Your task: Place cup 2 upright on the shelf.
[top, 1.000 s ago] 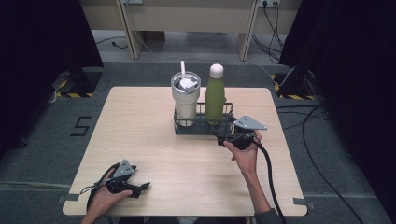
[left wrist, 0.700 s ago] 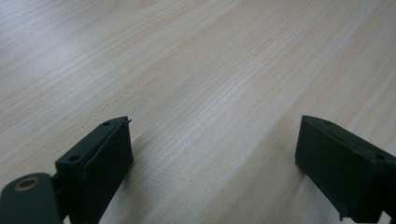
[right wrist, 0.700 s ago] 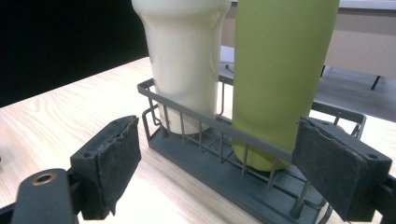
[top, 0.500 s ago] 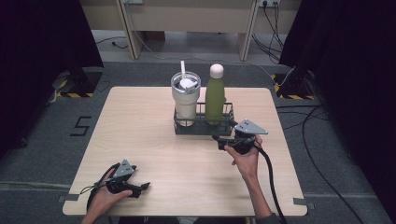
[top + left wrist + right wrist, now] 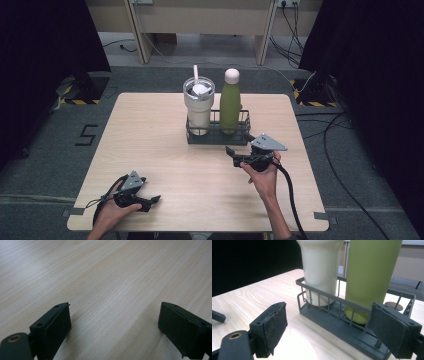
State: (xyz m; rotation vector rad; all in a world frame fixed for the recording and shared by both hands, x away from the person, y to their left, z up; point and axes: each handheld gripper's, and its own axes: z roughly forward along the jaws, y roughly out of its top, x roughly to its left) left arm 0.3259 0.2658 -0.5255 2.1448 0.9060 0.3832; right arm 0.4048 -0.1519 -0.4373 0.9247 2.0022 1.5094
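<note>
Holding my right gripper (image 5: 231, 151) spread just beside the rack (image 5: 218, 137), I line up on the green bottle (image 5: 230, 102); my left gripper (image 5: 154, 199) rests spread, well apart.

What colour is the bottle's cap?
The bottle has a pale cream-white cap, clearest in the high view.

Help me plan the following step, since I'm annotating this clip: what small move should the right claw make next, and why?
Probably ease the right claw forward toward the wire rack. Its jaws stand open and empty just short of the rack's near rail, with the green bottle and cream tumbler standing inside. The left claw rests open near the table edge.
</note>
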